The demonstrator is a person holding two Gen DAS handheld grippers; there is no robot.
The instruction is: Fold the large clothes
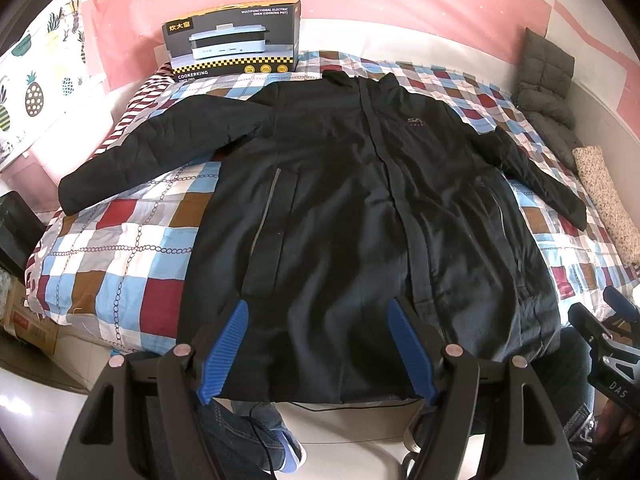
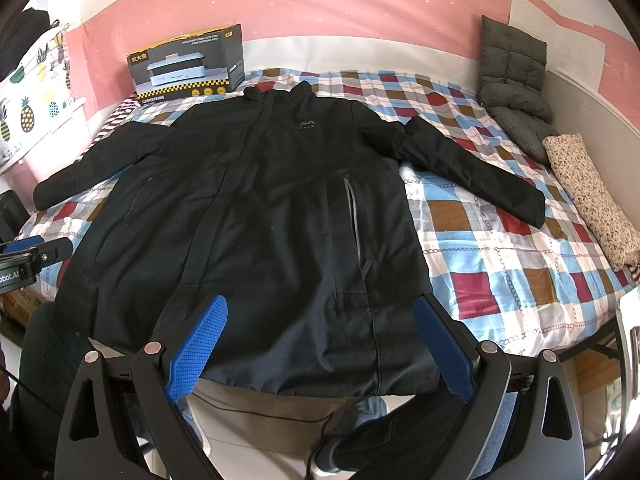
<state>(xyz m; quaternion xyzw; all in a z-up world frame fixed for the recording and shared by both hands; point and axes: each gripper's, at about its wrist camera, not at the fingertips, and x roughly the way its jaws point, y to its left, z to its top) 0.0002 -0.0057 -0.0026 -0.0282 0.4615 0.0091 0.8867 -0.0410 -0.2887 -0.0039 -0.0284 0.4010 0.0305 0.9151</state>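
Observation:
A large black jacket [image 1: 340,184] lies flat and face up on the checked bed cover [image 1: 120,248], collar far, both sleeves spread out, hem hanging over the near bed edge. It also shows in the right wrist view [image 2: 272,208]. My left gripper [image 1: 318,308] is open and empty above the hem, left of the zip. My right gripper [image 2: 320,304] is open and empty above the hem on the jacket's right side. The right gripper shows at the left view's right edge [image 1: 616,320], and the left gripper at the right view's left edge [image 2: 28,252].
A cooker box [image 1: 232,40] stands at the bed's head. A grey quilted cushion [image 2: 516,88] and a floral roll [image 2: 592,196] lie along the right wall. A pineapple-print cloth [image 1: 36,72] hangs left. My legs and a cable [image 2: 280,408] are below the bed edge.

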